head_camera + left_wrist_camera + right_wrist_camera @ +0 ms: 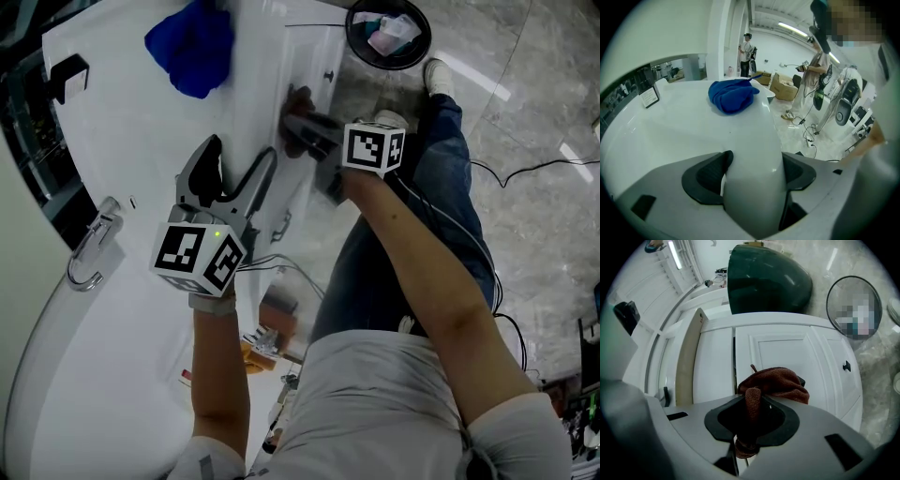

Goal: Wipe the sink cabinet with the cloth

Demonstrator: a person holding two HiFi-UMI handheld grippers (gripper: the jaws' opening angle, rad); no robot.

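Blue cloth: crumpled blue cloth [192,47] lay on white countertop [112,122], spare, well apart from both tools.
L gripper: left gripper [754,160] had jaws closed on countertop's rounded front rim [750,131], one pad each side; prob. a brace for leaning over.
R gripper: right gripper [752,404] clamped on brown terry cloth [776,383], wad bunched ahead of jaws so fabric, not plastic, met the panel.
Cloth posn: pressed to white cabinet door [787,345], near the door gap, below the rim.
Knob: small black knob [846,365] off to the side, clear of cloth.
Bin: round black waste bin [384,66] on marble floor [544,94], beside cabinet.
Stage: wiping of door front underway, I judged.
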